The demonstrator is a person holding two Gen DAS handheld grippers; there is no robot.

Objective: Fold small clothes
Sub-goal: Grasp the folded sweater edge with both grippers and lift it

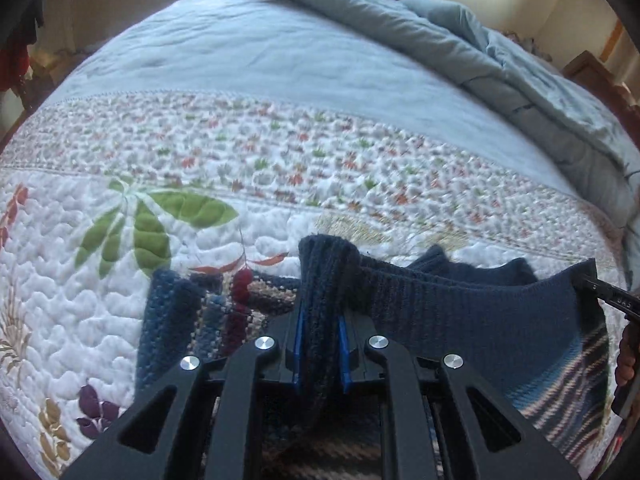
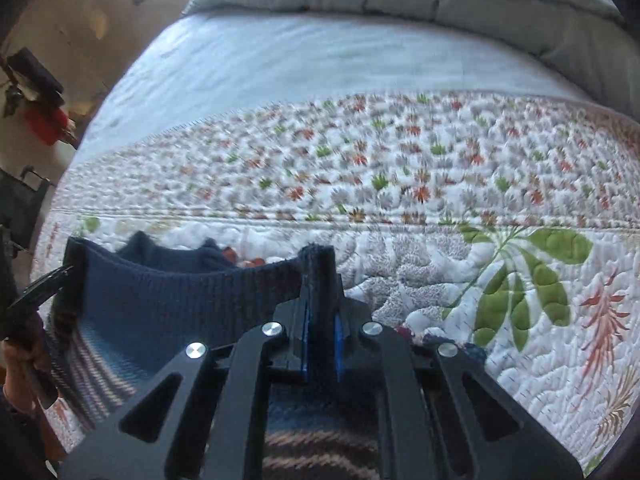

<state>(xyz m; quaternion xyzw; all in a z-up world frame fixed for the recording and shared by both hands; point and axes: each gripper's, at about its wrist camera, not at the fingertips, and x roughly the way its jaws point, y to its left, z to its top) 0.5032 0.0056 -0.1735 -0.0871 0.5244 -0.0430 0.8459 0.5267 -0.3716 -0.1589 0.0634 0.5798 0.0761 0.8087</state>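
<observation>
A small knitted sweater (image 1: 460, 312), navy with a ribbed hem and a striped body, hangs stretched between my two grippers above the floral quilt (image 1: 120, 280). My left gripper (image 1: 322, 320) is shut on one corner of the ribbed hem. My right gripper (image 2: 320, 312) is shut on the other corner of the sweater (image 2: 180, 300). The hem runs taut between them. Each gripper's tips show at the other view's edge: the right one (image 1: 608, 300), the left one (image 2: 44, 284). A sleeve or lower part of the sweater (image 1: 180, 312) droops onto the quilt at the left.
The bed carries a white quilt (image 2: 440, 184) with flower and leaf prints, then a light blue sheet (image 1: 240, 52). A bunched blue-grey duvet (image 1: 460, 40) lies at the far side. Dark furniture and a red object (image 2: 44, 124) stand beside the bed at the left.
</observation>
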